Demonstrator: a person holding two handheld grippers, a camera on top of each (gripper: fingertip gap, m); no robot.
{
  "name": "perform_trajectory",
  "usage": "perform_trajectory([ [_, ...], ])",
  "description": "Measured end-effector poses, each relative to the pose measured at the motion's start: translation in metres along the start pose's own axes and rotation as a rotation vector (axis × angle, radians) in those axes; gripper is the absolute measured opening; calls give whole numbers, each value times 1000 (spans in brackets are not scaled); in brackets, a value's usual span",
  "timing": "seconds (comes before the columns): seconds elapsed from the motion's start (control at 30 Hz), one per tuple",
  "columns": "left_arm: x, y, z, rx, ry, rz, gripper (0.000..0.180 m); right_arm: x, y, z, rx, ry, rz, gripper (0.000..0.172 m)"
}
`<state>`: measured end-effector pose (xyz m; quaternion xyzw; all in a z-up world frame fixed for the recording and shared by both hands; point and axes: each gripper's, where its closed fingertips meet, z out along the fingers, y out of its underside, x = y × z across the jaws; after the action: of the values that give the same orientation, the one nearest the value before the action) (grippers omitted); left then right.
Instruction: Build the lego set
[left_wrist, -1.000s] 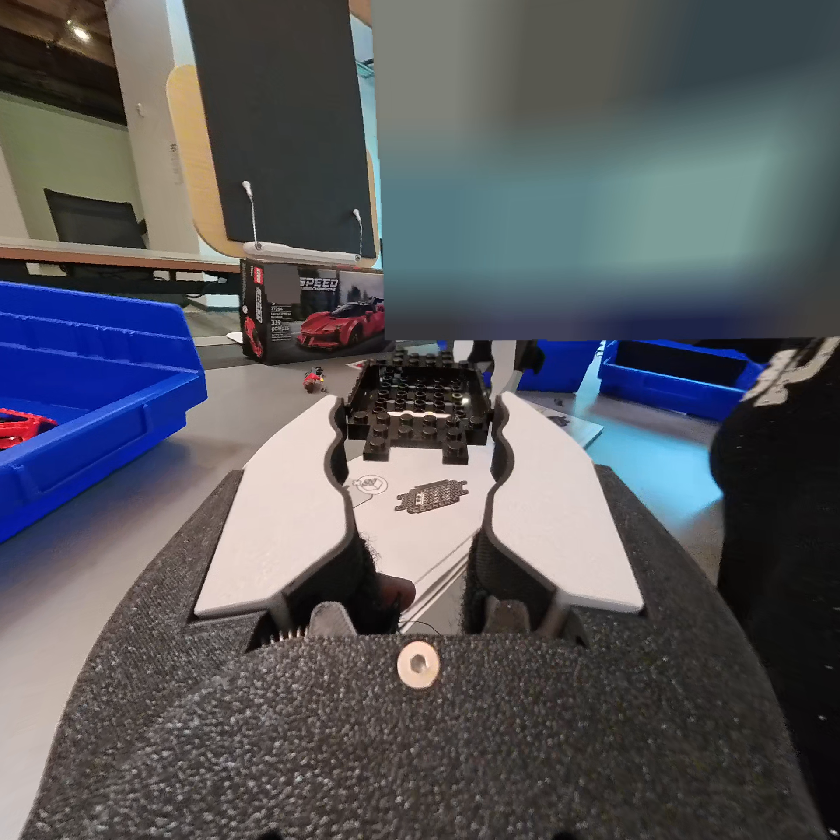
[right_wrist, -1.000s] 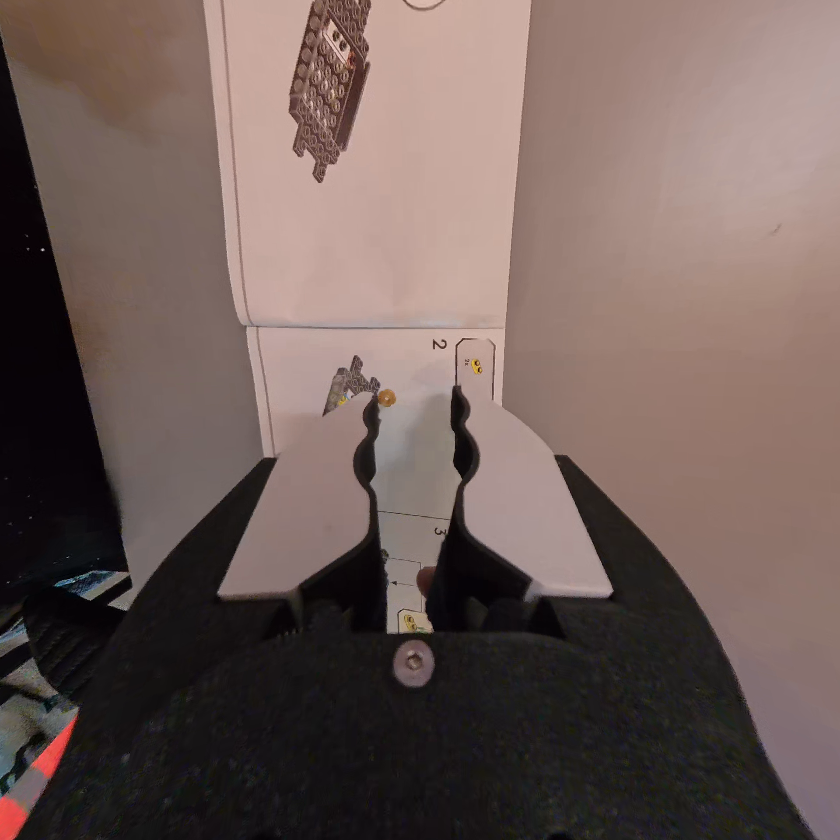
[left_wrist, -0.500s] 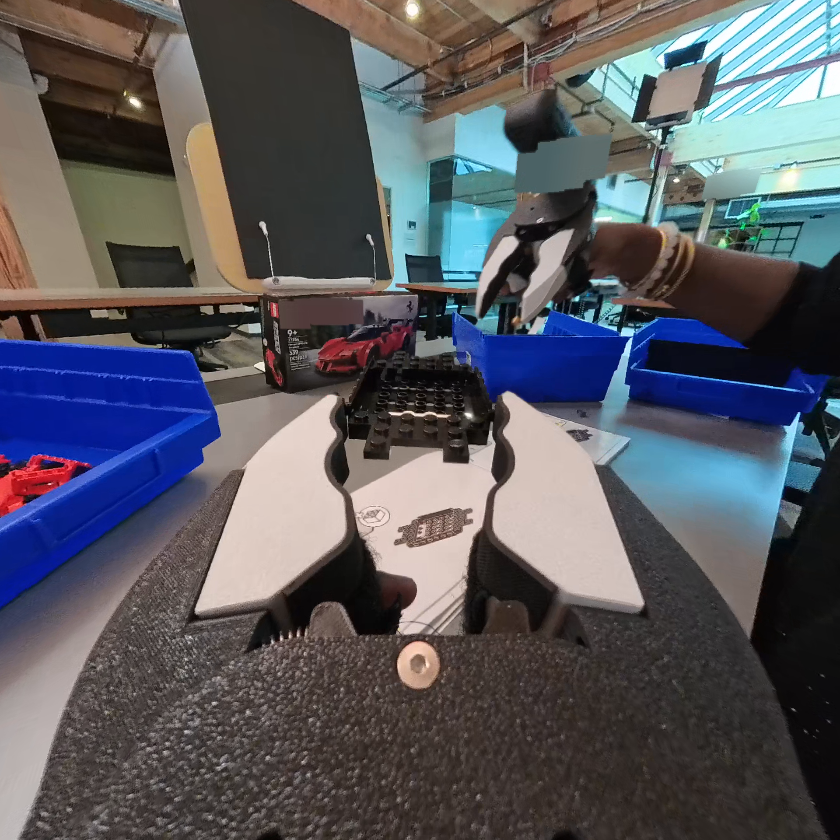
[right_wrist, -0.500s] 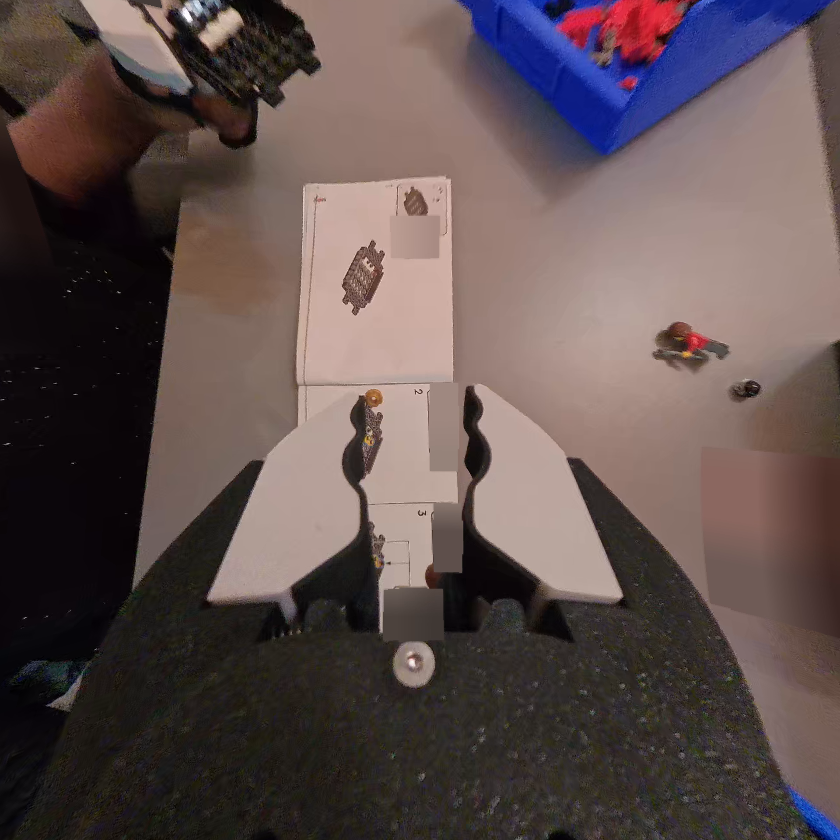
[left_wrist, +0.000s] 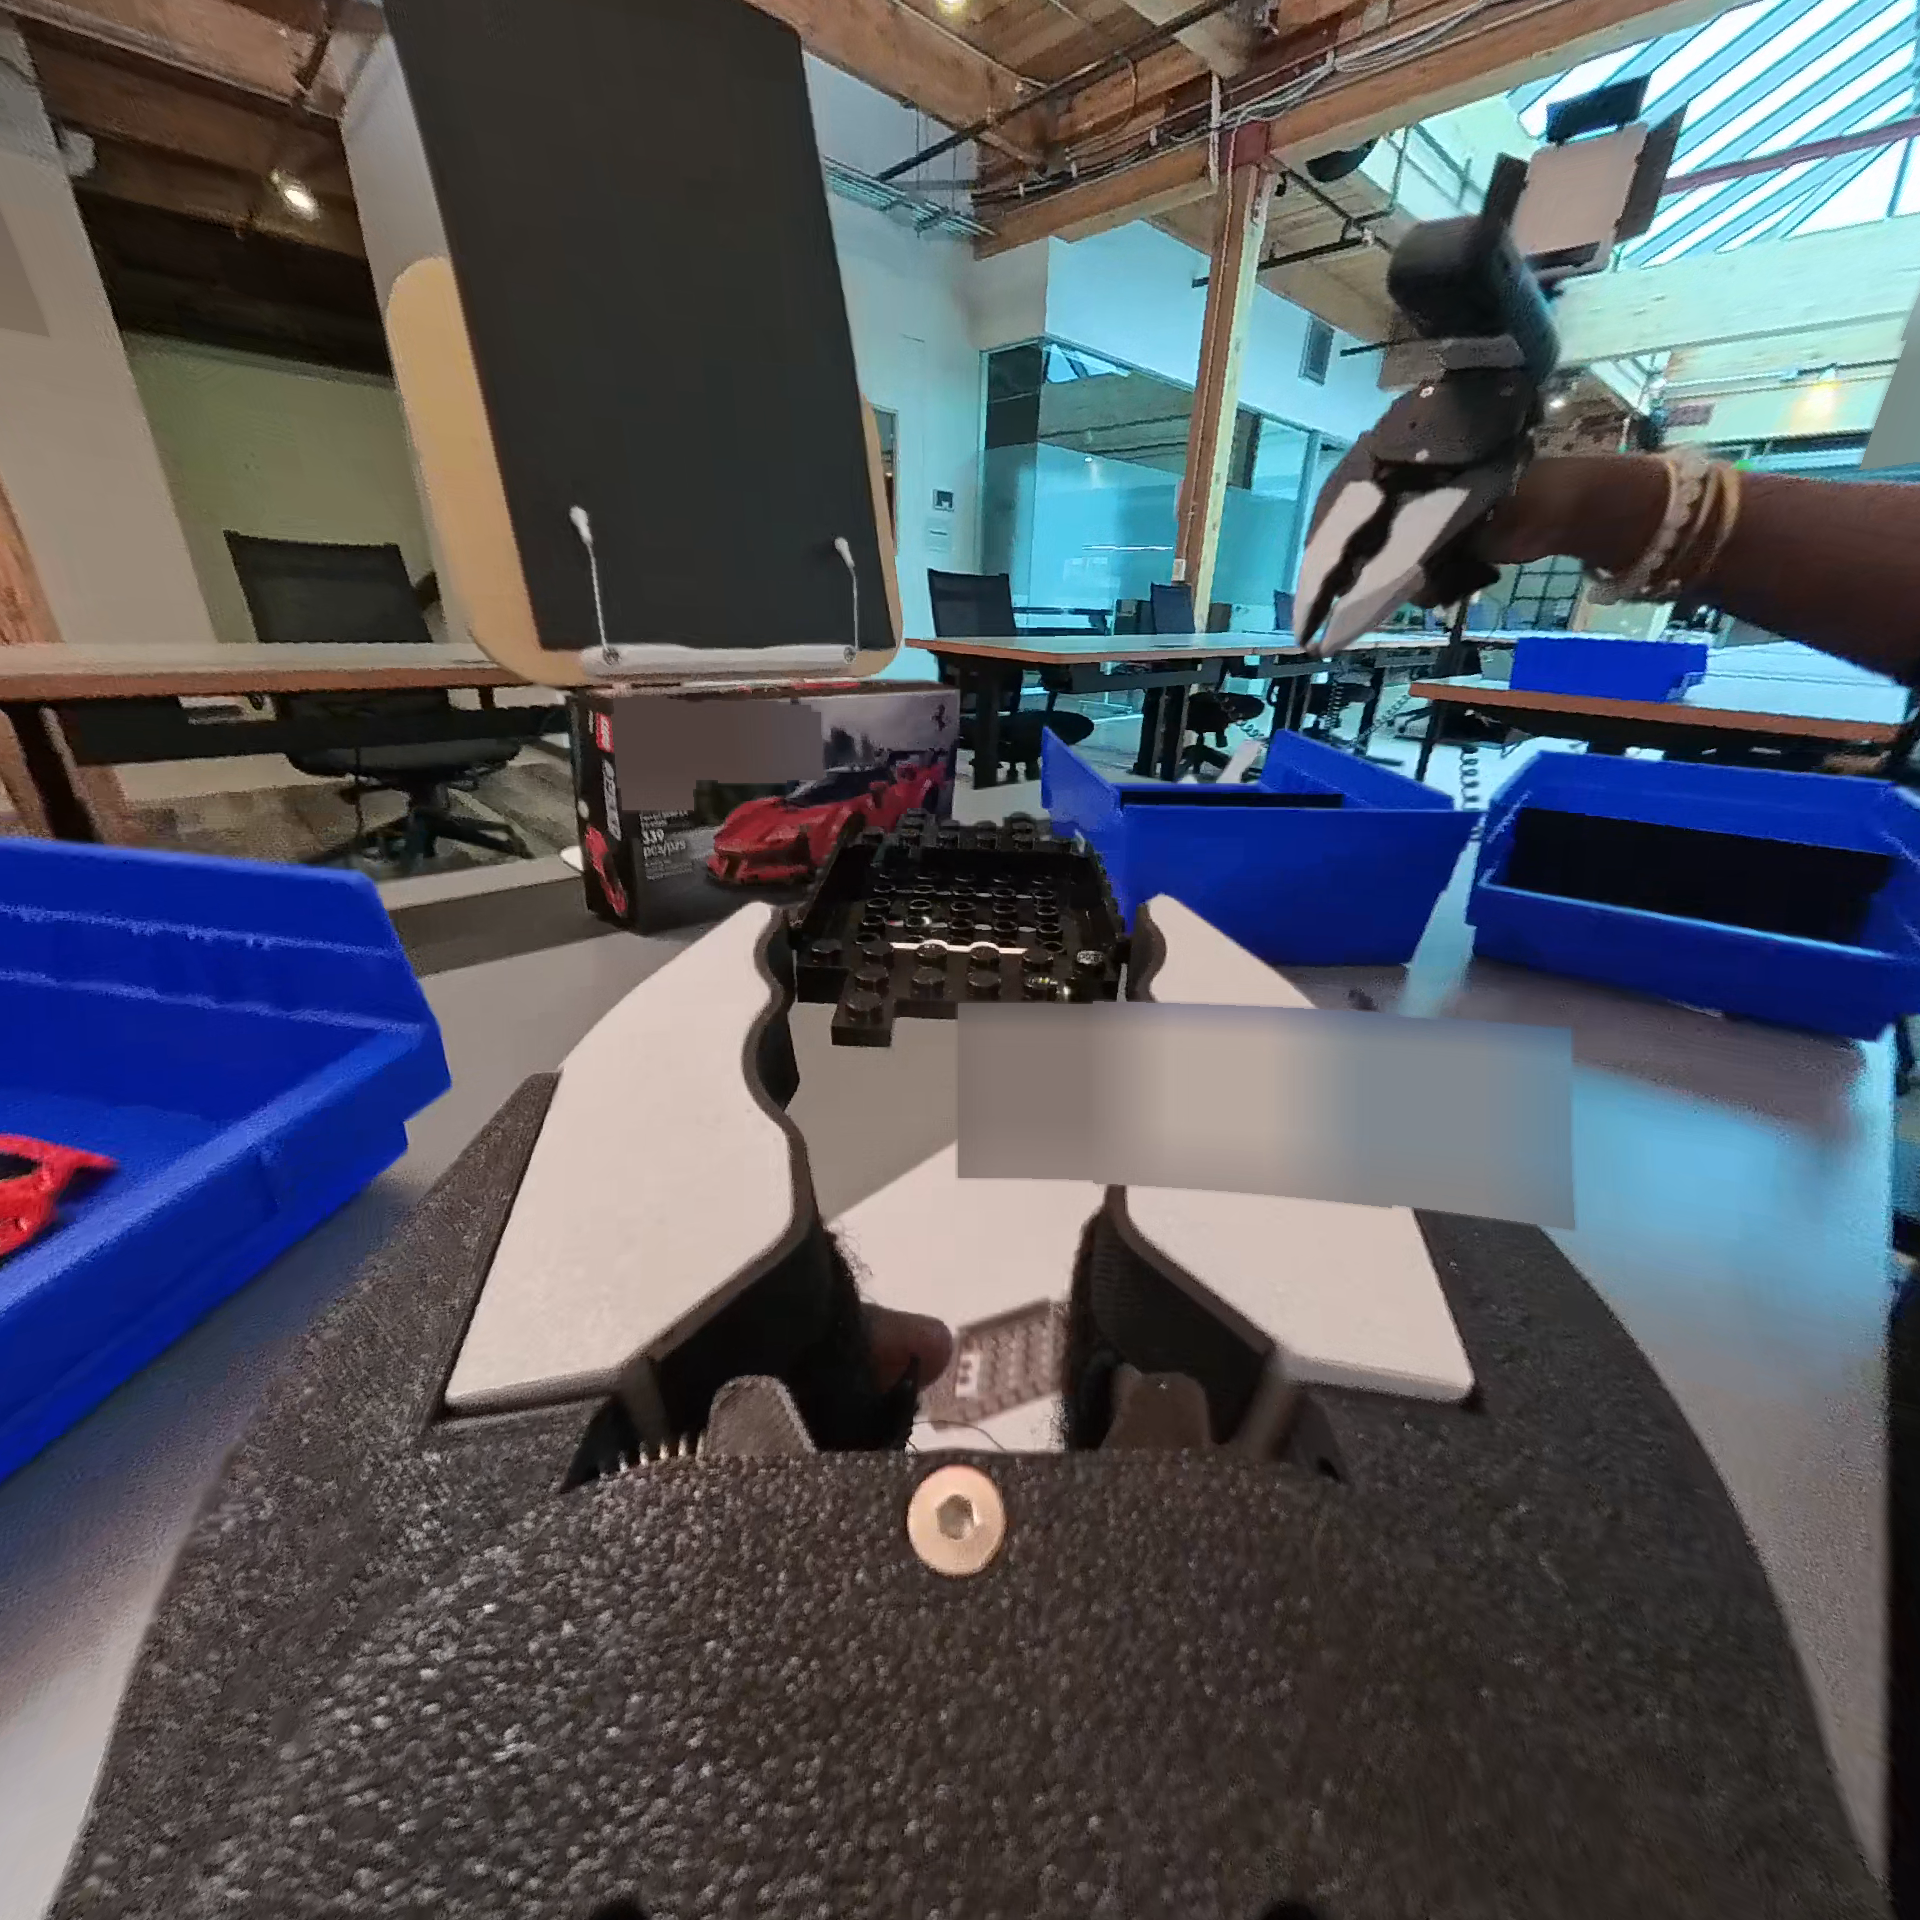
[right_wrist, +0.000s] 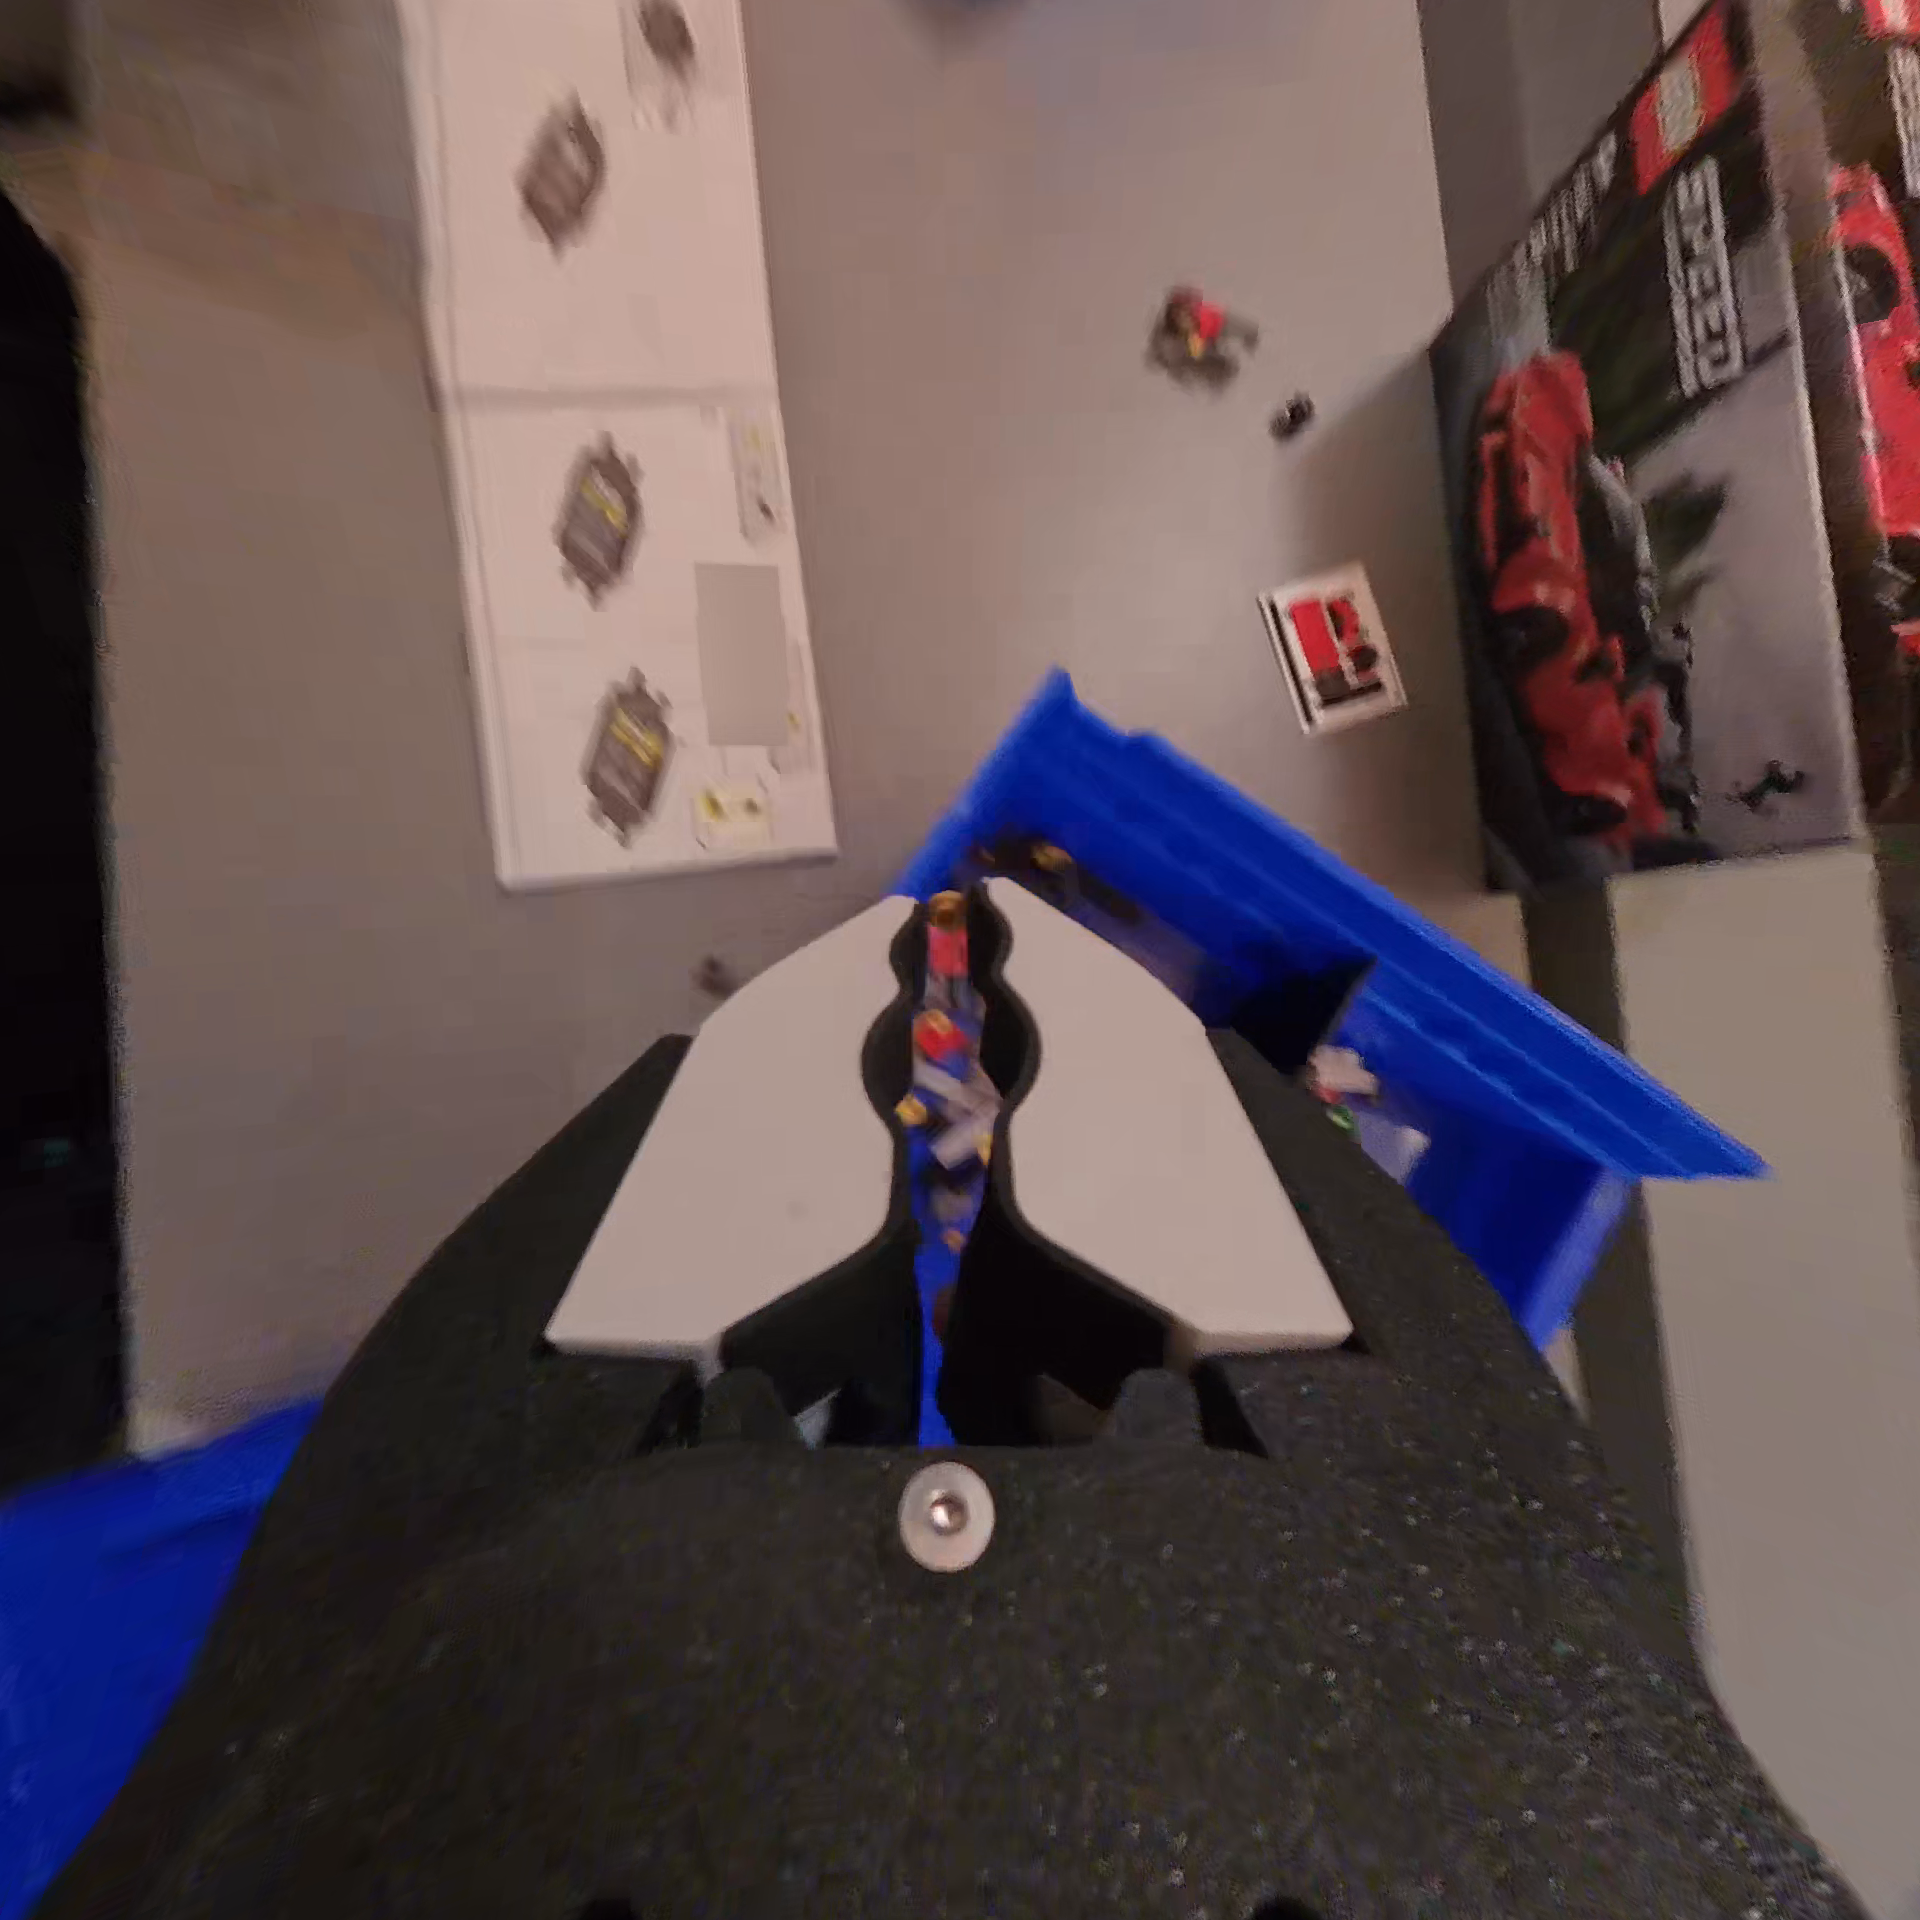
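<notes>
Left gripper (left_wrist: 961, 935) clamped on black plate (left_wrist: 956, 925), side edges between pads, above table (left_wrist: 582, 987). Rigid, light, likely slick; best gripped on side walls. Right gripper (right_wrist: 961, 899) nearly closed over blue bin (right_wrist: 1299, 966); contents unclear.

A studded black plastic plate (left_wrist: 961, 925) with a glossy sheen is seen clamped between the smooth, matt pale fingers (left_wrist: 665, 1122) of the left gripper (left_wrist: 961, 940), whose body is covered in a rough, grainy black finish with a bright metal screw (left_wrist: 956, 1522) set in it. The bench (left_wrist: 1714, 1164) is shown as a smooth, matt grey surface. The blue bins (left_wrist: 1299, 883) are of moulded plastic with a ribbed rim. A paper booklet (right_wrist: 623, 468) and a printed cardboard box (left_wrist: 769, 800) with a slight gloss are seen. Wooden beams (left_wrist: 1226, 343) are visible overhead.
</notes>
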<state>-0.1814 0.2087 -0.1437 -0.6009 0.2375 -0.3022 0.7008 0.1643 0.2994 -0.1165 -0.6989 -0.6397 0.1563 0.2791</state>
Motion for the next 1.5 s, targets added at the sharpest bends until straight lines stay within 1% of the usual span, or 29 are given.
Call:
perform_trajectory([
  [0.03, 0, -2, 4, 5, -7, 12, 61, 8, 11, -1, -44, 27, -41, 7],
  [0.1, 2, -6, 12, 13, -18, 10, 61, 14, 31, 2, -130, 18, -120, 7],
  [0.2, 4, -9, 20, 17, -38, -4, 61, 14, 52, 13, -190, -17, -201, 8],
  [0.3, 7, -5, 30, -10, -41, 7, 61, 12, 75, 27, -248, -67, -206, 8],
  [0.4, 9, 0, 40, -40, -32, 18, 61, 15, 101, 37, -319, -128, -218, 15],
  [0.47, 6, -2, 47, -36, -30, -7, 61, 14, 106, 43, -299, -187, -231, 16],
  [0.5, 5, -5, 50, -27, -28, -18, 61, 14, 103, 45, -248, -206, -231, 8],
  [0.6, 2, -13, 56, 6, -46, -15, 61, 11, 83, 45, -66, -276, -202, 7],
  [0.7, 7, -12, 59, 20, -61, -5, 61, 13, 65, 44, 51, -293, -218, 7],
  [0.8, 17, -6, 56, 9, -66, -25, 61, 3, 27, 38, 212, -324, -244, 7],
  [0.83, 21, -4, 53, 1, -65, -31, 61, -1, 14, 38, 239, -327, -267, 7],
  [0.93, 38, 4, 47, -47, -33, -28, 61, -18, -22, 47, 264, -315, -396, 7],
  [1.0, 49, 14, 47, -122, -23, 14, 61, -33, -44, 58, 278, -338, -447, 12],
  [1.07, 61, 26, 48, -217, -16, 64, 61, -50, -59, 75, 259, -369, -471, 13],
  [1.17, 78, 43, 45, -325, -10, 111, 61, -72, -64, 115, 154, -379, -500, 22],
  [1.27, 90, 56, 38, -350, -3, 124, 61, -90, -63, 153, 58, -357, -548, 34],
  [1.33, 99, 63, 42, -354, 19, 66, 61, -99, -64, 174, 38, -324, -593, 42],
  [1.37, 102, 69, 46, -381, 26, 58, 61, -103, -65, 182, 31, -312, -607, 47],
  [1.43, 97, 80, 55, -449, -21, 96, 61, -109, -67, 194, 35, -293, -628, 53],
  [1.5, 94, 85, 63, -483, -43, 136, 61, -111, -70, 201, 53, -272, -655, 55],
])
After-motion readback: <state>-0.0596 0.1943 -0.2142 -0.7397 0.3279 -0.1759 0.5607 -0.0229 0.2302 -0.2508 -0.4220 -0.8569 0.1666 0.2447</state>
